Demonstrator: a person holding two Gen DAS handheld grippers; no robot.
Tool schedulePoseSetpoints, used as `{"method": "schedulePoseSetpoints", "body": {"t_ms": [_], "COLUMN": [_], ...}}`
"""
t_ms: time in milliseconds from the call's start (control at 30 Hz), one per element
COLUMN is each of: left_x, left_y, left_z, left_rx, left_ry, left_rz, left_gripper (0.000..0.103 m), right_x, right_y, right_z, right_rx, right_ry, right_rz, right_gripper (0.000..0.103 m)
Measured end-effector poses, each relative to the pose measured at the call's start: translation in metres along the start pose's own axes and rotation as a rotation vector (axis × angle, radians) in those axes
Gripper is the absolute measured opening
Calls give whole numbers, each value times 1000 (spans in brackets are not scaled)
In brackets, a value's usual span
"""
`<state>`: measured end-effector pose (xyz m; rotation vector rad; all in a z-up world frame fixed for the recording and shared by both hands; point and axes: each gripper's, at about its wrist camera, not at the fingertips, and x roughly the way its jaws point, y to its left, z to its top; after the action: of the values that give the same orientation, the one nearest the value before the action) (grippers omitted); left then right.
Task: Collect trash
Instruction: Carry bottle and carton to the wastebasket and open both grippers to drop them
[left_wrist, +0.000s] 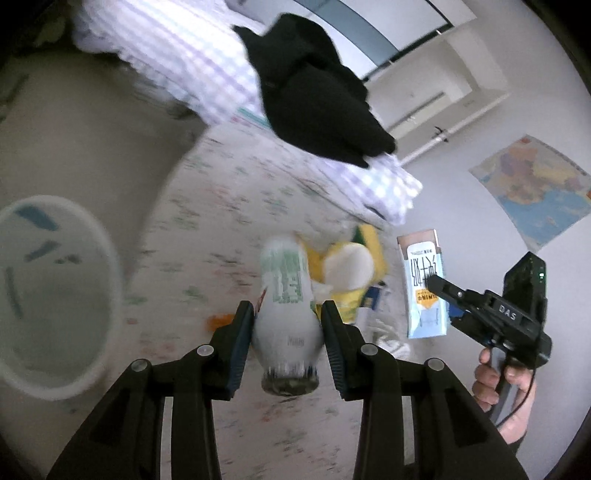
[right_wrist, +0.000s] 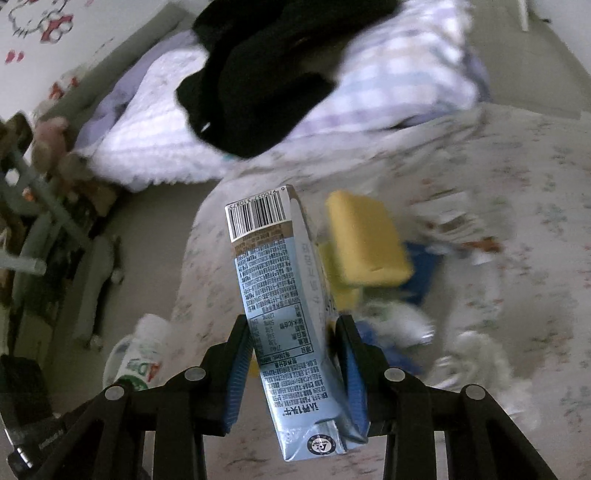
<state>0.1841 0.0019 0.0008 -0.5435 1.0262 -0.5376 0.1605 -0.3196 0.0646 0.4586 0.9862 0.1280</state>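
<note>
My left gripper (left_wrist: 288, 314) is shut on a white plastic bottle (left_wrist: 286, 295) with a green label, its dark cap end toward the camera. That bottle also shows at the lower left of the right wrist view as the white bottle (right_wrist: 138, 356). My right gripper (right_wrist: 295, 328) is shut on a light blue drink carton (right_wrist: 284, 314) with a barcode at its far end. The same carton (left_wrist: 424, 288) appears at the right of the left wrist view, clamped by the right gripper (left_wrist: 439, 291) that a hand (left_wrist: 498, 380) holds. Both items hang above a floral bedsheet (left_wrist: 221, 206).
A round white bin (left_wrist: 48, 291) stands on the floor at the left. A yellow package (right_wrist: 364, 240), a blue wrapper (right_wrist: 421, 273) and crumpled white paper (right_wrist: 476, 354) lie on the sheet. A black garment (left_wrist: 314, 92) lies over a checked quilt (left_wrist: 184, 55). A map (left_wrist: 535, 188) hangs on the wall.
</note>
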Motion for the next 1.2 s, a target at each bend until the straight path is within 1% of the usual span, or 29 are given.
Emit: {"method": "schedulePoseSetpoints", "body": {"t_ms": [100, 200, 267, 367, 467, 633, 833, 900, 1000, 1067, 1100, 1167, 1200], "left_x": [-23, -45, -56, -70, -89, -121, -137, -138, -136, -134, -133, -129, -127], "left_y": [22, 49, 66, 89, 104, 131, 151, 156, 160, 158, 158, 158, 158], "left_z": [0, -1, -4, -8, -10, -10, -8, -8, -7, -6, -6, -5, -5], "left_rx": [-27, -52, -73, -108, -117, -134, -136, -137, -135, -124, -115, -102, -100], "left_ry": [-34, -65, -75, -78, -115, -191, -225, -224, -217, -214, -211, -202, -196], "left_rz": [51, 109, 137, 166, 195, 281, 336, 343, 351, 363, 372, 386, 390], "left_gripper": [40, 40, 40, 40, 40, 40, 40, 40, 40, 40, 40, 40, 40], "right_x": [17, 42, 62, 88, 110, 147, 188, 200, 207, 210, 211, 206, 202], "right_y": [30, 66, 90, 124, 147, 183, 207, 210, 206, 202, 202, 199, 196], "right_z": [-9, -20, -28, -40, -49, -68, -81, -85, -88, -87, -87, -85, -85], "right_rx": [-44, -89, -120, -168, -186, -187, -168, -158, -142, -126, -119, -108, -108], "right_ry": [34, 89, 130, 175, 217, 290, 361, 380, 396, 402, 406, 401, 393], "right_rz": [27, 69, 95, 109, 130, 187, 210, 209, 202, 190, 189, 191, 189], "right_gripper": [40, 40, 40, 40, 40, 40, 41, 41, 41, 44, 46, 57, 59]}}
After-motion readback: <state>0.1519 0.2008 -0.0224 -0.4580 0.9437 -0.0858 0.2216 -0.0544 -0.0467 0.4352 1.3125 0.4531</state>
